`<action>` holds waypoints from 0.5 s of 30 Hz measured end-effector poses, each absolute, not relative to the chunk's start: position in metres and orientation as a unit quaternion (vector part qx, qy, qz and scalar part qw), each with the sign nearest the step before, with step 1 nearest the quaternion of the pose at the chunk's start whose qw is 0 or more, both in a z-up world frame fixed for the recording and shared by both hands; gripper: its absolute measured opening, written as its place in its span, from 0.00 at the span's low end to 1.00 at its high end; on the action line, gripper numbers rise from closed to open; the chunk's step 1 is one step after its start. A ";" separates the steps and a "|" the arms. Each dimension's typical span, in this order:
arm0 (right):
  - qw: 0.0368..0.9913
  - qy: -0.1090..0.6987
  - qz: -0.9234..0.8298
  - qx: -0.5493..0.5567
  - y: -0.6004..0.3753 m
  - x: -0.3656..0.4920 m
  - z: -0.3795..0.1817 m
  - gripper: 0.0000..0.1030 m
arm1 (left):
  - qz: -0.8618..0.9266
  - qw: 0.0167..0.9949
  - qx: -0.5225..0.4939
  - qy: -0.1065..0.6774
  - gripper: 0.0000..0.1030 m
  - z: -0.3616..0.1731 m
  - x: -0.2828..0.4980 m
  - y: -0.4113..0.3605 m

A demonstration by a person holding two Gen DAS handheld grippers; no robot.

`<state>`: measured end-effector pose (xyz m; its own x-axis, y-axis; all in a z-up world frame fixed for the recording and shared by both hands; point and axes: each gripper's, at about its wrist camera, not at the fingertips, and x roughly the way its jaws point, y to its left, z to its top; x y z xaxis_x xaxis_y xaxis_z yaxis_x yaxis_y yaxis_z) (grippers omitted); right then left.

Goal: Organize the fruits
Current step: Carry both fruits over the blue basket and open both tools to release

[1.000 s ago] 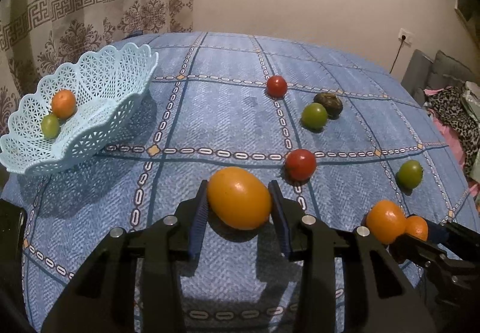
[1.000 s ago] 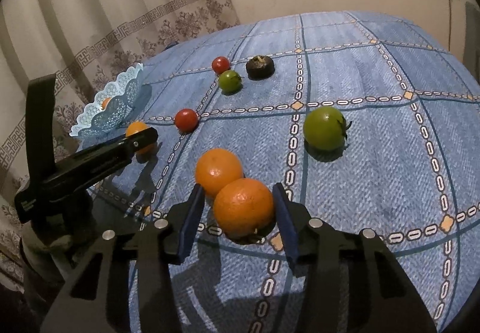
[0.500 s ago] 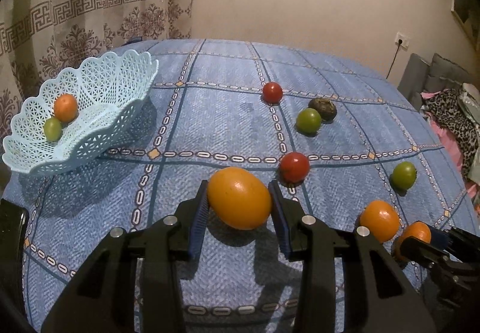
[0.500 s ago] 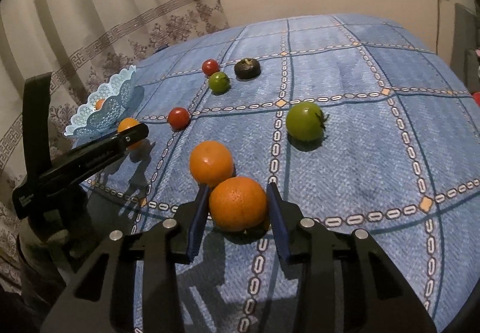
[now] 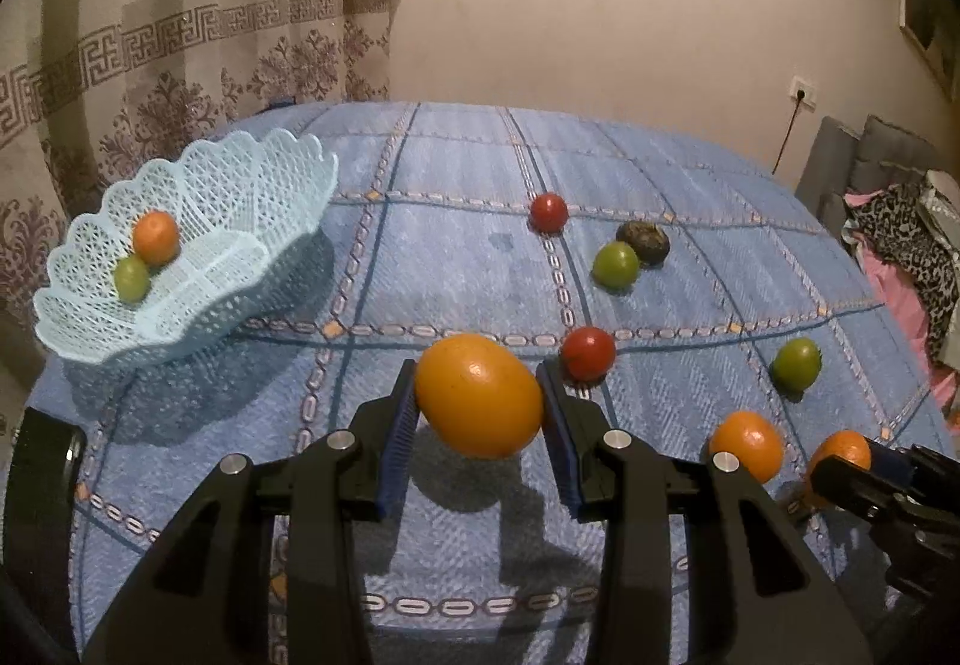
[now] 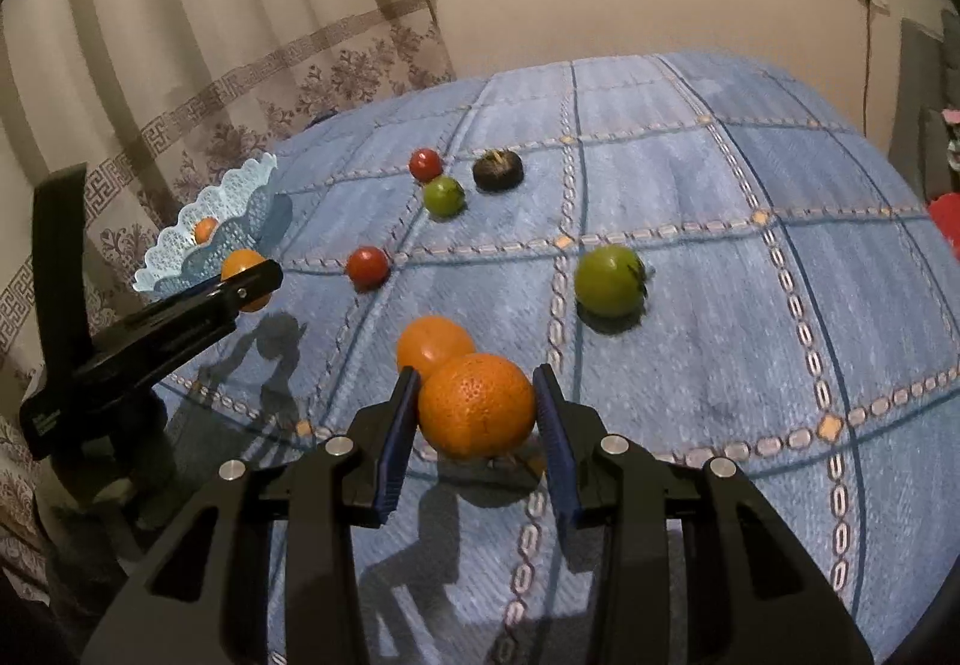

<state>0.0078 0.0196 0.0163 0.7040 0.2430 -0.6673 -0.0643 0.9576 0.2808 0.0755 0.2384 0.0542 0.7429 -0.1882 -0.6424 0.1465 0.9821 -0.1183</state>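
While the left gripper (image 5: 479, 400) clamps a smooth, egg-shaped orange fruit (image 5: 478, 395) above the woven blue checked bedspread (image 5: 456, 257), the right gripper (image 6: 476, 413) pinches a round, dimpled orange (image 6: 477, 413); the scalloped pale-blue lattice plastic basket (image 5: 252, 221) sits at ten o'clock.

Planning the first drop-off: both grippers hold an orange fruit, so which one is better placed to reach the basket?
Probably left. The left gripper, shut on the smooth orange fruit, has the blue basket just ahead to its left. The right gripper, holding the dimpled orange, sits farther away, with the left gripper between.
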 end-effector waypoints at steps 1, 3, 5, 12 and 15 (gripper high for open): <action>0.916 0.373 0.086 0.118 0.021 0.010 0.019 0.38 | -0.088 0.935 -0.032 0.343 0.39 0.058 0.075 0.241; 0.918 0.368 0.091 0.116 0.027 0.016 0.026 0.38 | -0.085 0.937 -0.037 0.336 0.39 0.064 0.073 0.248; 0.919 0.364 0.097 0.114 0.034 0.021 0.032 0.38 | -0.081 0.939 -0.043 0.331 0.39 0.070 0.073 0.255; 0.919 0.358 0.120 0.116 0.063 0.051 0.049 0.38 | -0.033 0.948 -0.073 0.307 0.39 0.089 0.083 0.303; 0.918 0.355 0.133 0.116 0.080 0.065 0.058 0.38 | -0.009 0.950 -0.091 0.298 0.39 0.097 0.087 0.326</action>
